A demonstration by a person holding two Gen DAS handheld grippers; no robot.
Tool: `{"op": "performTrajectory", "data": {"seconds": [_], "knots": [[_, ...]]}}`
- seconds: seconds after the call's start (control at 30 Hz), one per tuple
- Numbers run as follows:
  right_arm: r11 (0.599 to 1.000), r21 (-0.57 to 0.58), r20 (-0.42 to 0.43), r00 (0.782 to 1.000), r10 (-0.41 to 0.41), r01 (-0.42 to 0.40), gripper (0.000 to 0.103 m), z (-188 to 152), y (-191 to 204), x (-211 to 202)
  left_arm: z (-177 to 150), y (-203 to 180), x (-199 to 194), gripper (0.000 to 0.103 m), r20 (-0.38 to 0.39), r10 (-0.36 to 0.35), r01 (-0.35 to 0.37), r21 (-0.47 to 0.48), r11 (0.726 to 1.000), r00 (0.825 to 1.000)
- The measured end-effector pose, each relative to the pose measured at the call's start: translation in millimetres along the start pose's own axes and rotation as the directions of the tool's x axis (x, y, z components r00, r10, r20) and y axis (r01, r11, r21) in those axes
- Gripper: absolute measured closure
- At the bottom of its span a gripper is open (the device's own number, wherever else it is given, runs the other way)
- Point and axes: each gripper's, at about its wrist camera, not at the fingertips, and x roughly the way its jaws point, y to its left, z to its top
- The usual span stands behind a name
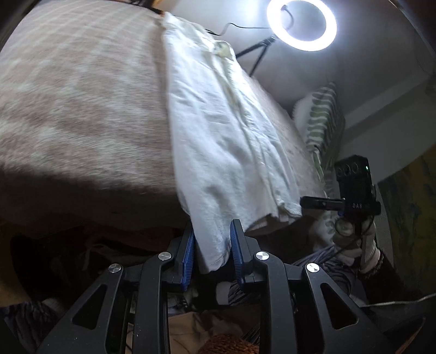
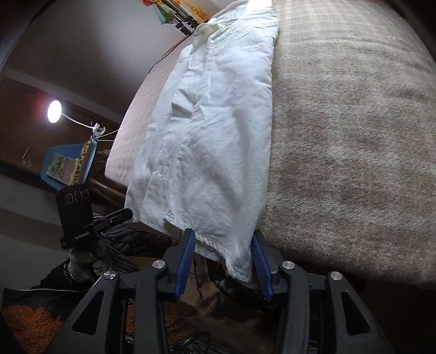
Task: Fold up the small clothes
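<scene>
**White garment hem between both sets of pads, both grippers released**

A white shirt point(image 1: 218, 136) is laid lengthwise on a beige checked blanket point(image 1: 76, 109), folded into a long strip, collar at the far end. Its near hem is draped over the blanket edge and hangs down between the fingers.

Left gripper point(image 1: 212, 239): the hem corner is seen between the 2 blue pads point(image 1: 188, 253). A gap is visible on both sides of the cloth; pads are not pressed on it. Jaws stand slightly apart, released.

Right gripper point(image 2: 223, 245): the other hem corner is hung between its blue pads point(image 2: 184, 261). Jaws are spread wider than the left ones; cloth lies close to the right pad, clear gap at the left pad. No clamping is seen, so released.

Both grippers are pointed down toward the blanket edge, side by side. In each wrist view the other gripper is seen, held by a gloved hand point(image 2: 87, 261) at the blanket edge beside the hem.

A ring light point(image 1: 301, 23) is lit beyond the blanket. A desk lamp point(image 2: 54, 111) is lit in the right wrist view.
</scene>
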Motion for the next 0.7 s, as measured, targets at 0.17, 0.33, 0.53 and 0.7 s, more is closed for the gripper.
{"op": "performTrajectory", "data": {"seconds": [0.17,0.33,0.53,0.7], "knots": [[1.0,0.004,-0.018,1.0,0.012,-0.012,0.089,-5,2,13,4,-7,-1,0.095,0.003,-0.018,0.018,0.027,0.999,1.0],[0.998,0.018,0.001,0.998,0.057,-0.057,0.1,-6,-1,12,9,-8,-7,0.097,0.011,-0.062,0.063,-0.004,0.998,0.998],[0.989,0.025,0.102,0.984,0.146,-0.149,0.102,-3,4,-14,25,-16,-18,0.097,0.052,-0.135,0.135,-0.012,0.991,0.99],[0.985,-0.001,0.167,0.972,0.168,-0.17,0.102,12,15,-29,46,-25,-25,0.097,0.092,-0.164,0.163,0.019,0.986,0.982]]}}
